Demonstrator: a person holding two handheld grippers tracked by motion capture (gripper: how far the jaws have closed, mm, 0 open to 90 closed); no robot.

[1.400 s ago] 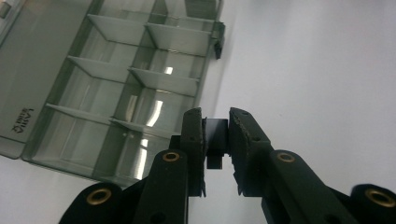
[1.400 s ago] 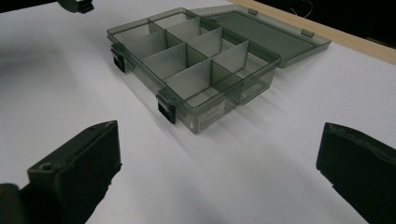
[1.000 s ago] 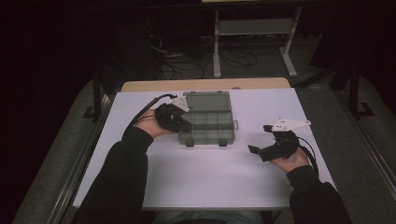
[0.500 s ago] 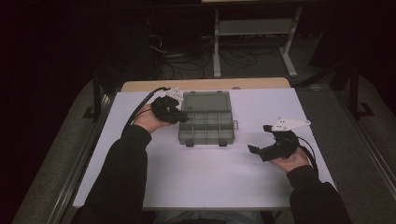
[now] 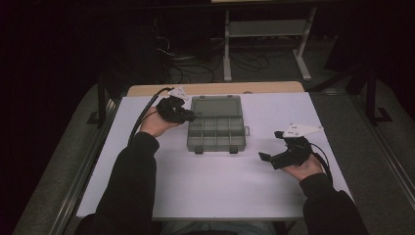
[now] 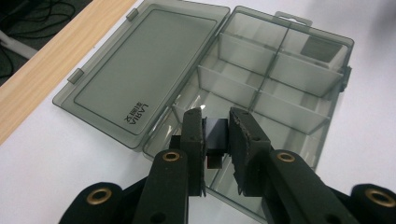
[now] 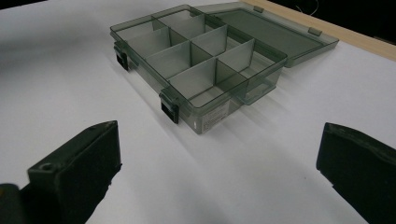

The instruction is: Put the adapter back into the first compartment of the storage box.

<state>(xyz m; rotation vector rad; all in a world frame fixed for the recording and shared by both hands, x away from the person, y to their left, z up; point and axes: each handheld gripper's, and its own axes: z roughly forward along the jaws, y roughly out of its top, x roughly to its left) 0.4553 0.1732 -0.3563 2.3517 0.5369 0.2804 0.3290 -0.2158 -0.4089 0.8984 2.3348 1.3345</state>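
Observation:
A smoky grey compartment box (image 5: 215,147) lies open on the white table sheet, its lid (image 5: 216,105) folded flat toward the far side. My left gripper (image 5: 183,115) is at the box's left edge. In the left gripper view that gripper (image 6: 217,122) is shut on a small dark flat piece (image 6: 216,133), held above a compartment of the box (image 6: 299,74) close to the hinge. Another dark piece (image 6: 320,49) lies in a far corner compartment. My right gripper (image 5: 270,157) rests right of the box, open and empty. The right gripper view has the box (image 7: 210,116) ahead of its spread jaws.
A strip of wooden tabletop (image 5: 215,88) runs along the sheet's far edge. The white sheet (image 5: 220,188) stretches bare in front of the box. Beyond the table, cables (image 5: 195,68) and a metal stand (image 5: 266,29) sit on the dark floor.
My left gripper has shifted a little toward the far end of the box's left side. The right gripper has stayed still and open.

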